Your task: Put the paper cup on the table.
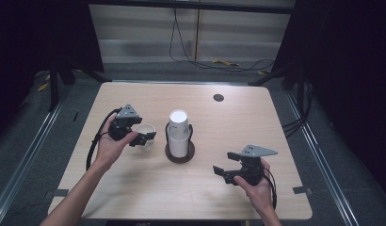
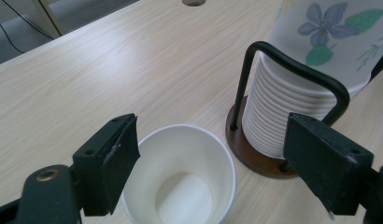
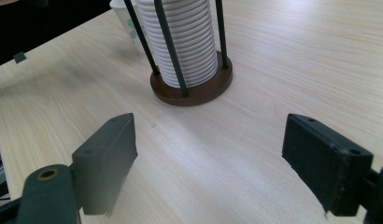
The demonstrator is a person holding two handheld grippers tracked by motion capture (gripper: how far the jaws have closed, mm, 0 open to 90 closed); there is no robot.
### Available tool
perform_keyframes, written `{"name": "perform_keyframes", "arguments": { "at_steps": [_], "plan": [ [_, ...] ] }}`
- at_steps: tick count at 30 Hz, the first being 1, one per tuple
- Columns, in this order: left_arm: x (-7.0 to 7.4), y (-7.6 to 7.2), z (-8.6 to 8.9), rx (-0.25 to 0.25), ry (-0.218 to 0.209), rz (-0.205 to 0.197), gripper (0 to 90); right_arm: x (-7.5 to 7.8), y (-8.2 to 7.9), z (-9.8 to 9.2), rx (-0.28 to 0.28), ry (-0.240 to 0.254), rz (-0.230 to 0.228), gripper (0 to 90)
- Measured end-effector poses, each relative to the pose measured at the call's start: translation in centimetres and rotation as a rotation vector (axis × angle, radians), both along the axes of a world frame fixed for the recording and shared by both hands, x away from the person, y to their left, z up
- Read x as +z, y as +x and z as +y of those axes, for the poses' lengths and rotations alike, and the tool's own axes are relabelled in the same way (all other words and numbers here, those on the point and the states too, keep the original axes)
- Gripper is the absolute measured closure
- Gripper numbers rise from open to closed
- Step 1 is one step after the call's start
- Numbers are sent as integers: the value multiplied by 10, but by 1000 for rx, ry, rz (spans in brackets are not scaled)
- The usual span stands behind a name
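One cup (image 2: 180,179) stands upright, mouth up, between the left gripper's (image 2: 210,168) wide jaws, its rim at the left pad, clear of the other. Right gripper (image 3: 210,165) gapes wide over bare table (image 3: 273,56), holding nothing.

Black grippers (image 1: 145,137); grey triangular plates; trailing black cables

The single cup's (image 2: 180,177) bottom is cut off; the stack's (image 3: 185,42) top perhaps too.
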State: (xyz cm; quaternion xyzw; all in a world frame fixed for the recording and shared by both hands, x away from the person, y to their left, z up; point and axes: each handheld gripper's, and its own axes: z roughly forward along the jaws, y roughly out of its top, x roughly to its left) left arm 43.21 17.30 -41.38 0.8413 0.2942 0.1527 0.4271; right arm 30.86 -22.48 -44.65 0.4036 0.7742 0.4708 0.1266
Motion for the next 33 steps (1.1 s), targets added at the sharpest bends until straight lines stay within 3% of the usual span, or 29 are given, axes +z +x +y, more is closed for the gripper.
{"name": "perform_keyframes", "arguments": {
  "at_steps": [8,11,12,16,20,24,25,29,31,33],
  "plan": [
    [-1,-16,6,-10,-42,-31,183,-1,0,0,-3,-2,5,172],
    [-2,-22,10,6,-61,-20,183,-1,0,0,-3,-1,5,173],
    [-3,-24,10,25,-49,-14,183,-1,0,0,-3,1,9,173],
    [-6,-32,17,11,-117,25,184,-1,0,0,-4,-2,9,173],
    [-8,-43,20,10,-131,22,184,-2,1,0,-1,-5,9,173],
    [-12,-52,23,-3,-119,-7,184,-2,1,1,-3,-4,9,173],
    [-14,-55,24,-9,-137,-11,183,-2,1,1,-3,-4,10,174],
    [-22,-62,26,-7,-151,-13,182,-2,0,1,-3,-3,13,174],
    [-28,-63,26,-5,-134,3,182,-3,0,1,-2,-4,13,173],
    [-32,-66,25,-3,-151,11,182,-3,1,2,0,-6,14,174]
  ]
}}
